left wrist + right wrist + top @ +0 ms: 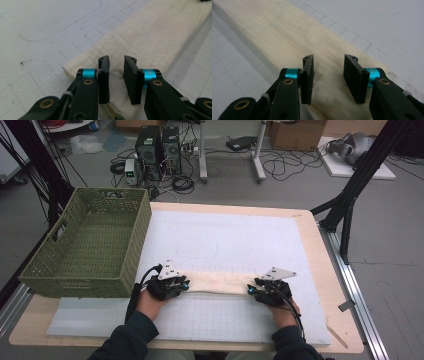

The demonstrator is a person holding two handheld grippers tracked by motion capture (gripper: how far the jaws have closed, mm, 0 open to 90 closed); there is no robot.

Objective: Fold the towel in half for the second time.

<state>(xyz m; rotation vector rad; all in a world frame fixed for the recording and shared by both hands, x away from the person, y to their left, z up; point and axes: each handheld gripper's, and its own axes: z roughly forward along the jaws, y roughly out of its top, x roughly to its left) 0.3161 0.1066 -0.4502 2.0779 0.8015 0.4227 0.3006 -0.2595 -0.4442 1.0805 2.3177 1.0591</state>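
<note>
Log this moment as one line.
left gripper: open, at cloth's left end | right gripper: open, at right end | cloth: folded strip, flat on mat | basket: far left

I had both forearms in from the bottom edge, hands low & level w/ each other. Left gripper (184,285) faced inward, jaws parted. Right gripper (251,290) mirrored it, jaws apart, slightly wider.
</note>
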